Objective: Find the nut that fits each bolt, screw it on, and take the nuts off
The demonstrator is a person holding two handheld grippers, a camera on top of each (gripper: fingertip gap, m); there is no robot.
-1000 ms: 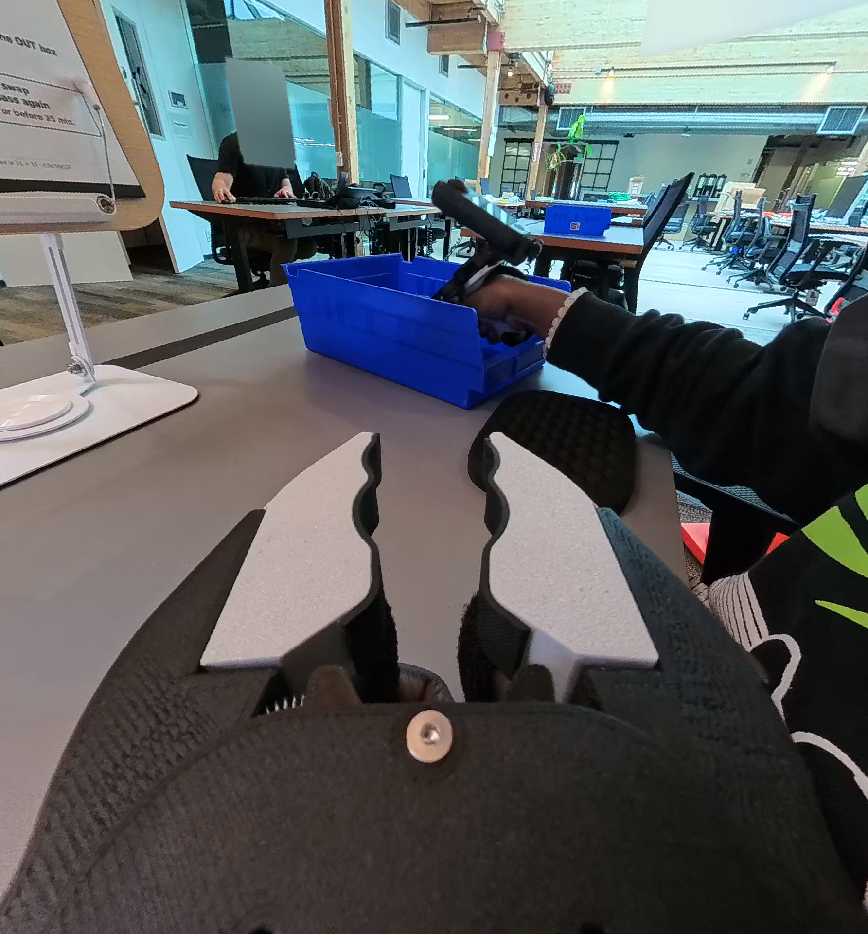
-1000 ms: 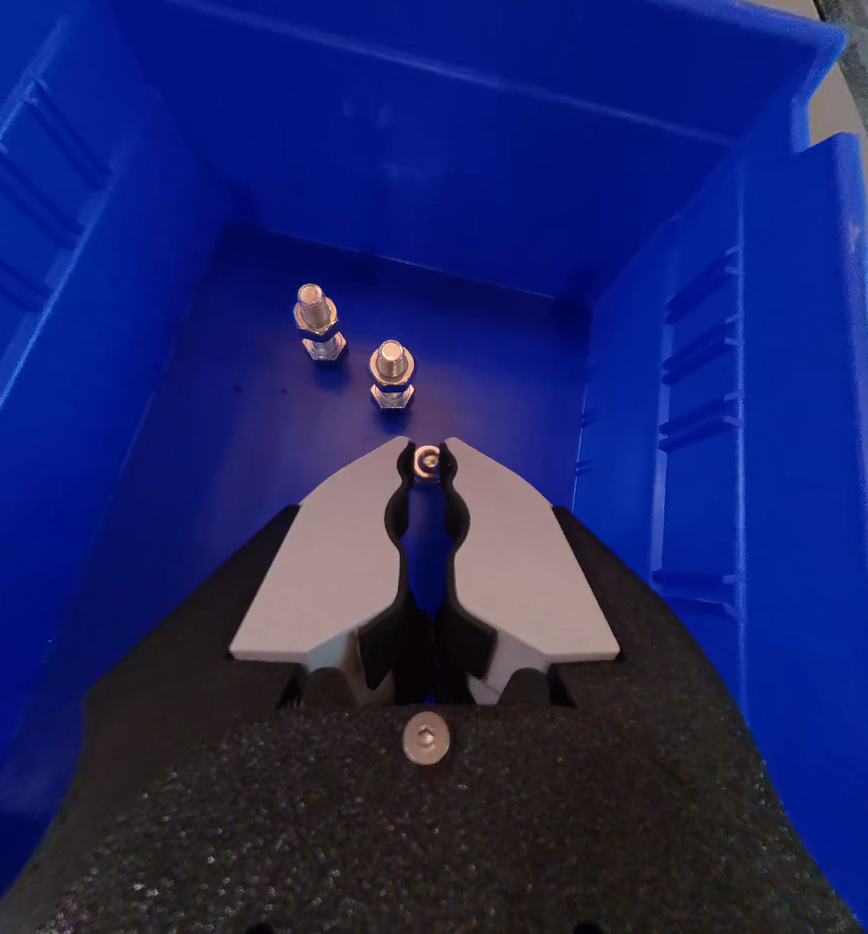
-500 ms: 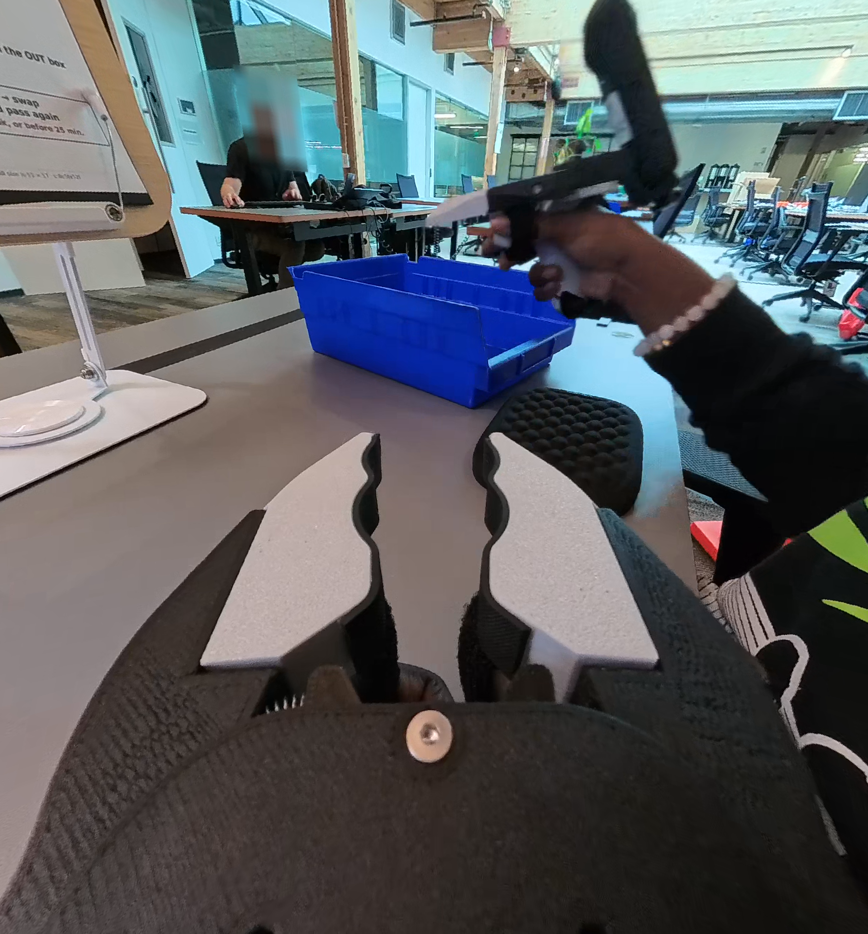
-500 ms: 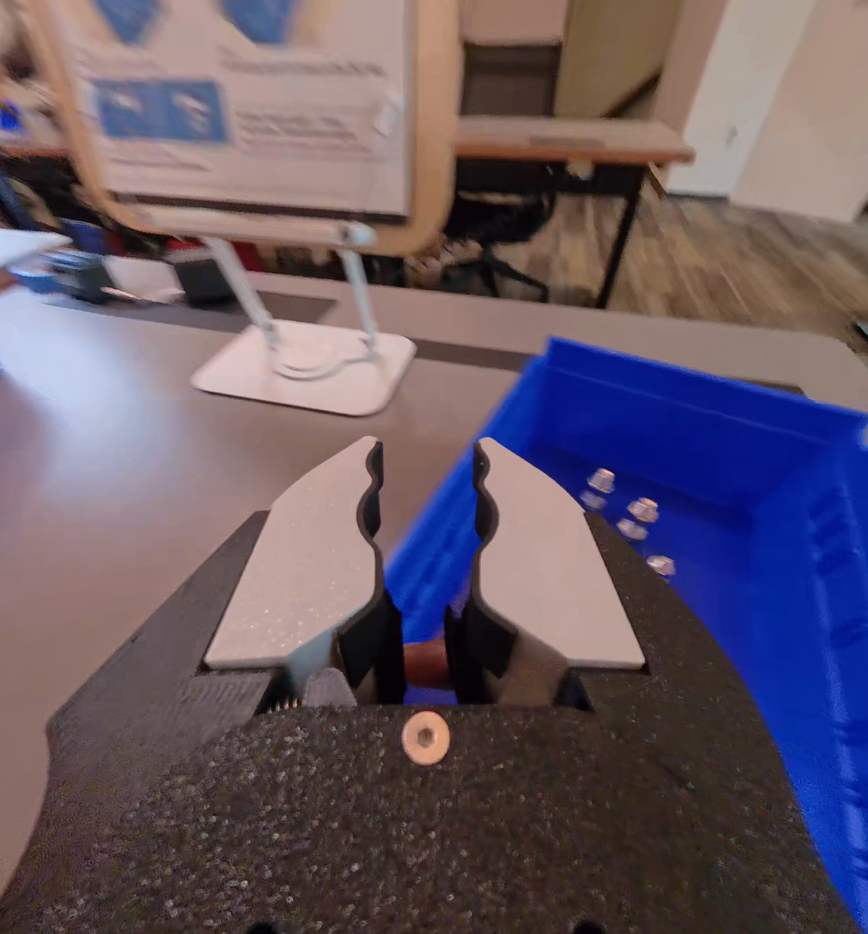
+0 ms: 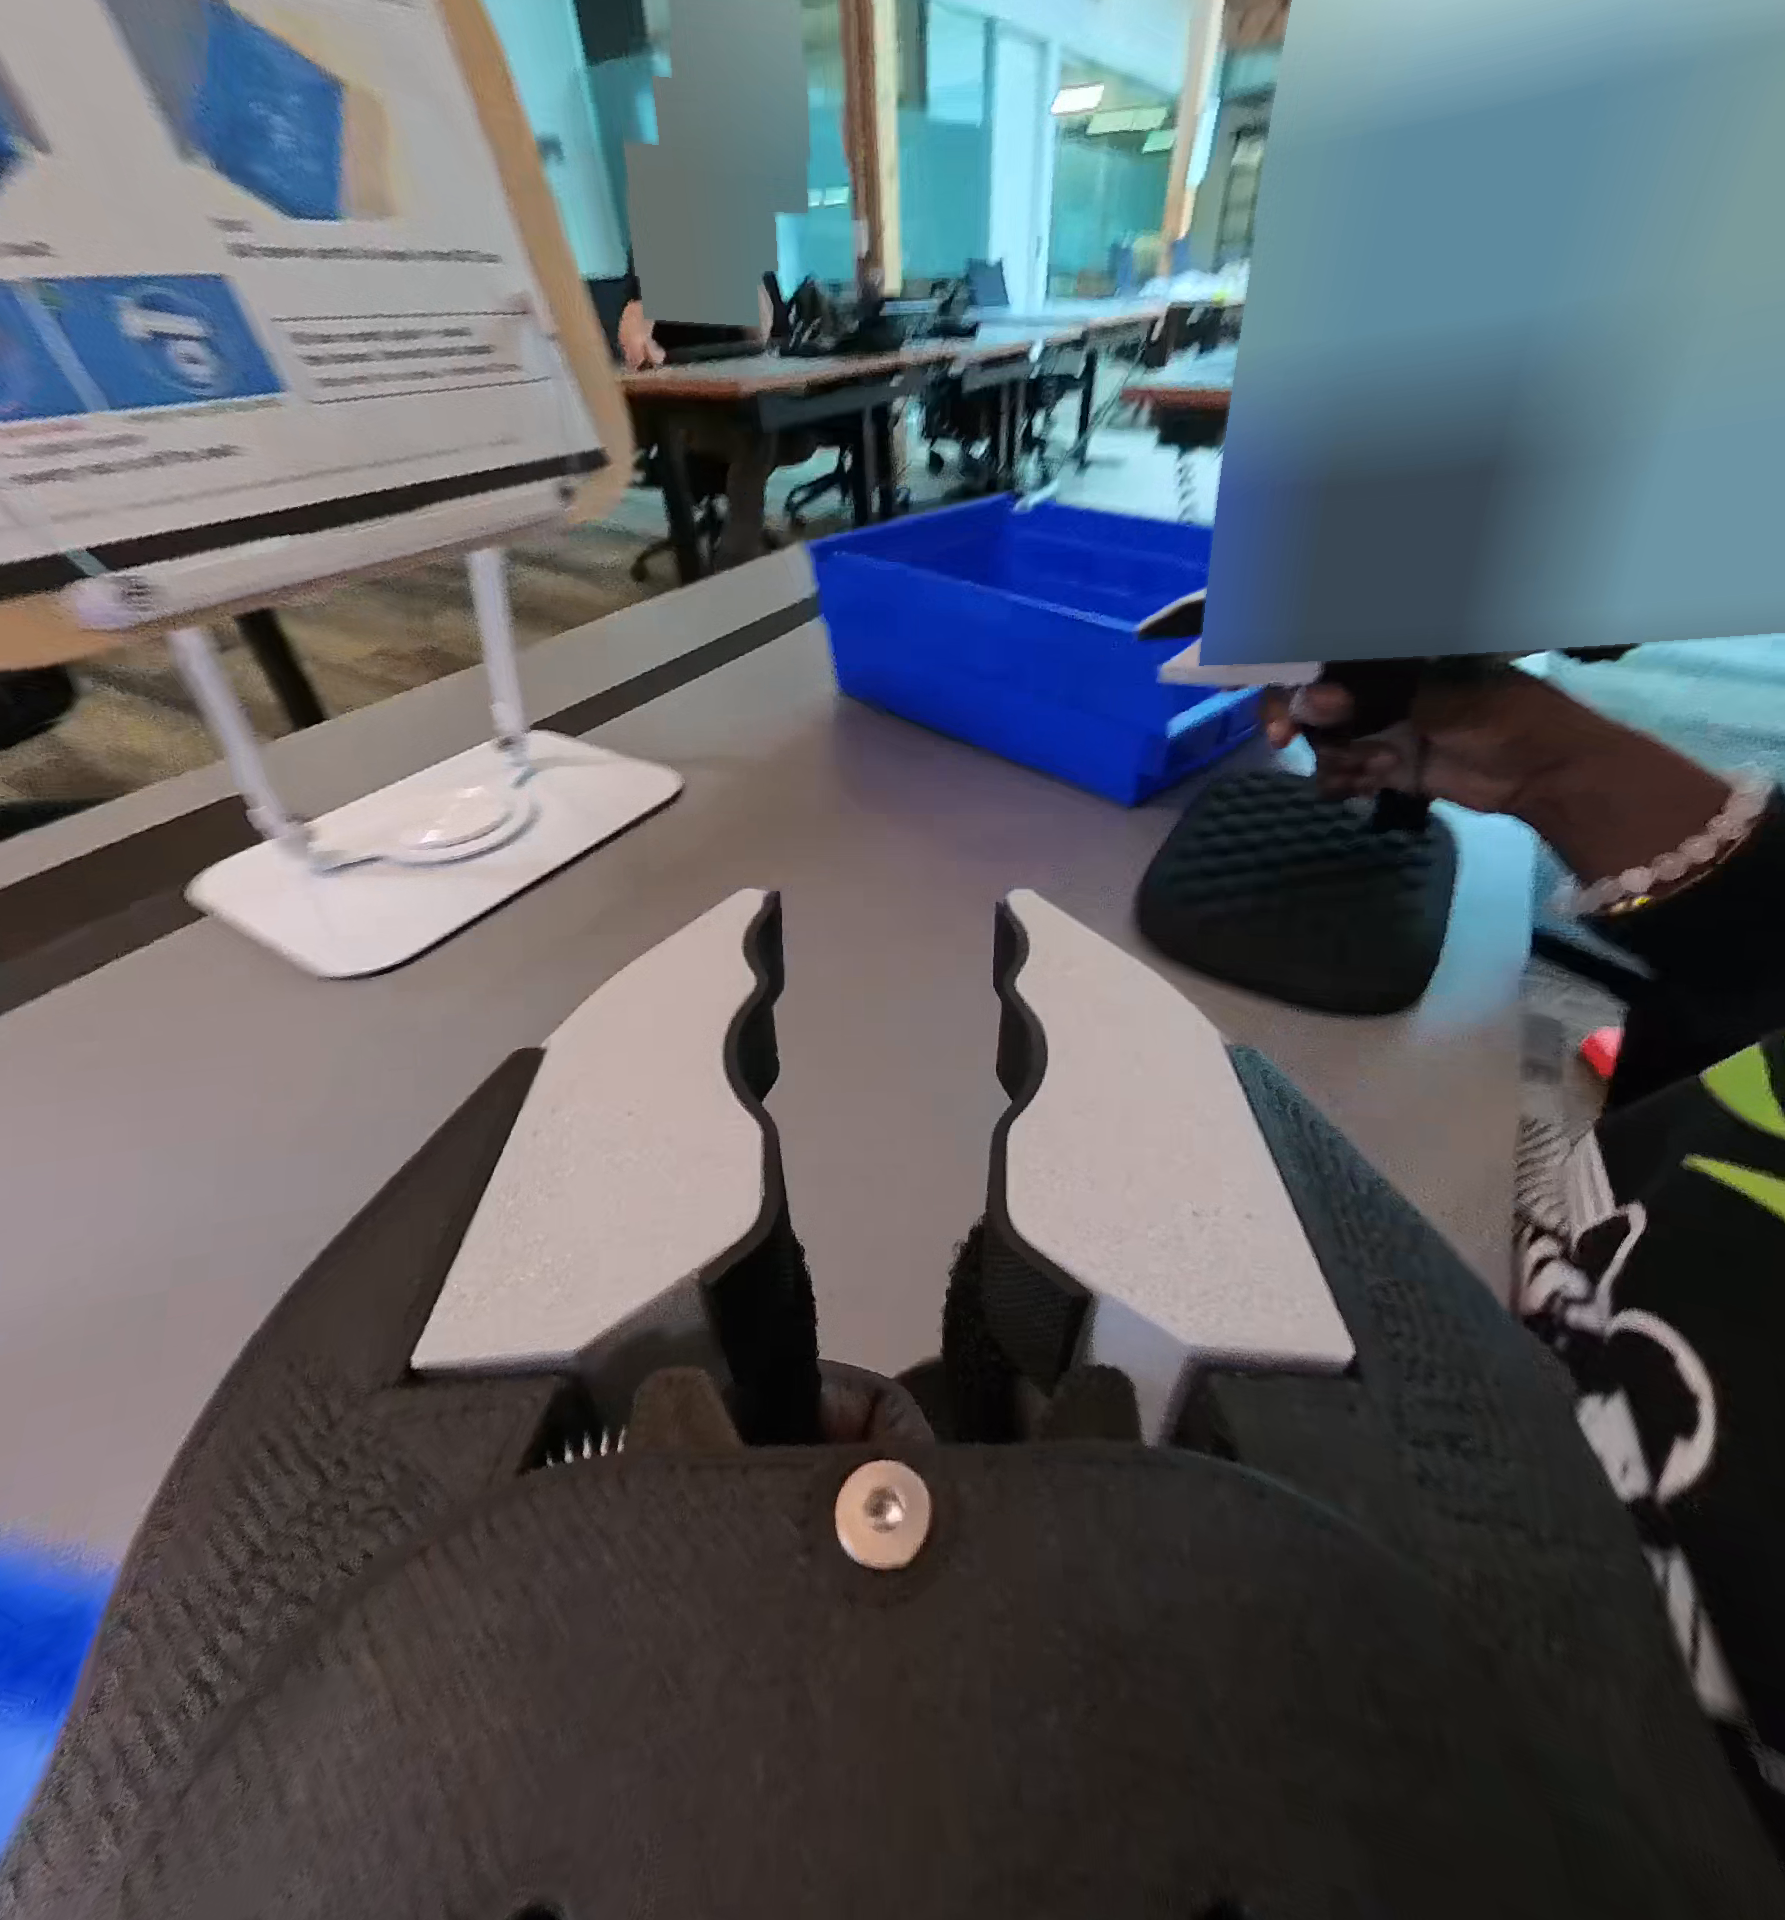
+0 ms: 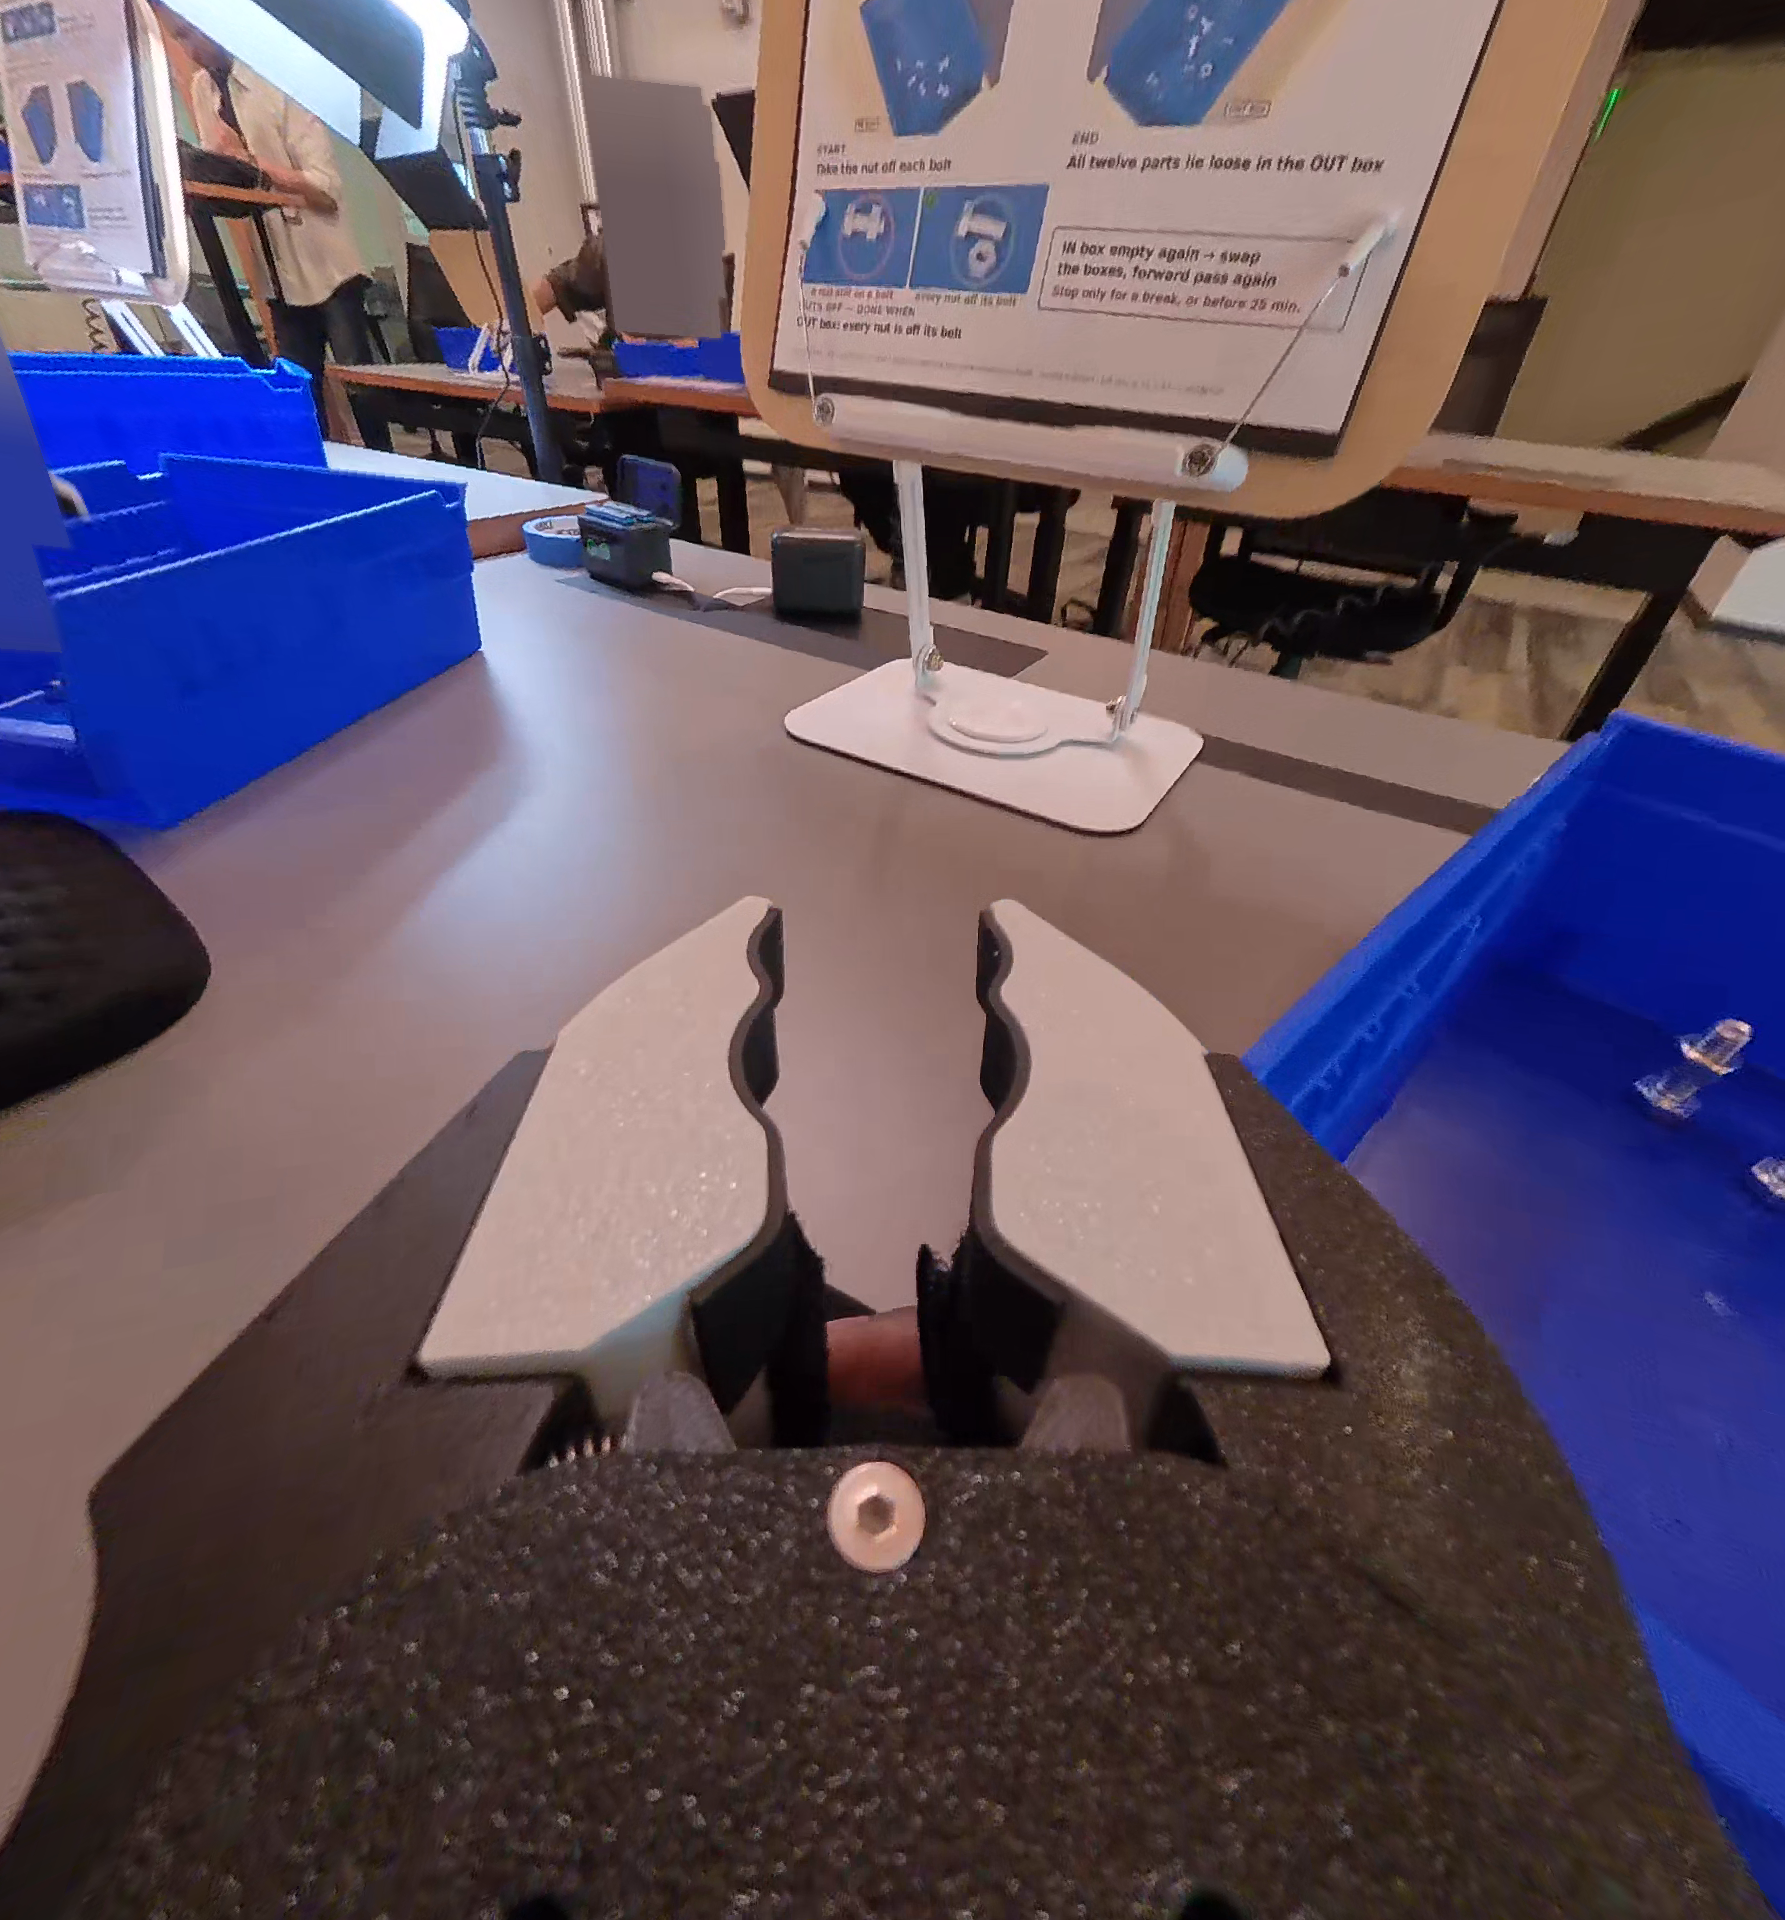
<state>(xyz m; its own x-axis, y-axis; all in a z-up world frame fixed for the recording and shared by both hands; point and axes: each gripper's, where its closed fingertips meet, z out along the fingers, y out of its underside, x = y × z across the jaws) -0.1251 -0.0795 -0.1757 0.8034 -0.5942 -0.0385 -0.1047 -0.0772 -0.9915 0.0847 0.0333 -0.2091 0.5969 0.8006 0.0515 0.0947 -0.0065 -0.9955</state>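
My right gripper (image 6: 877, 925) is open and empty, low over the grey table (image 6: 607, 883). The blue bin (image 6: 1470, 935) is just to its right. Small metal bolts (image 6: 1695, 1065) stand on the bin floor, too blurred to tell whether nuts are on them. My left gripper (image 5: 886, 914) is open and empty over the same table (image 5: 867, 790). The same blue bin (image 5: 1002, 634) lies ahead and to its right. There a hand (image 5: 1490, 748) holds the right gripper, mostly hidden by a blur patch.
A sign on a white stand (image 6: 1002, 748) is at the back middle; it also shows in the left wrist view (image 5: 431, 842). A black mesh pad (image 5: 1293, 894) lies beside the bin. More blue bins (image 6: 244, 623) stand at the left. Small boxes and a tape roll (image 6: 555, 535) sit at the table's far edge. Left tips to right tips: about 25 cm.
My right gripper let go of a bolt in the bin, opened, lifted out and swung left over the table. My left gripper turned left, staying open.
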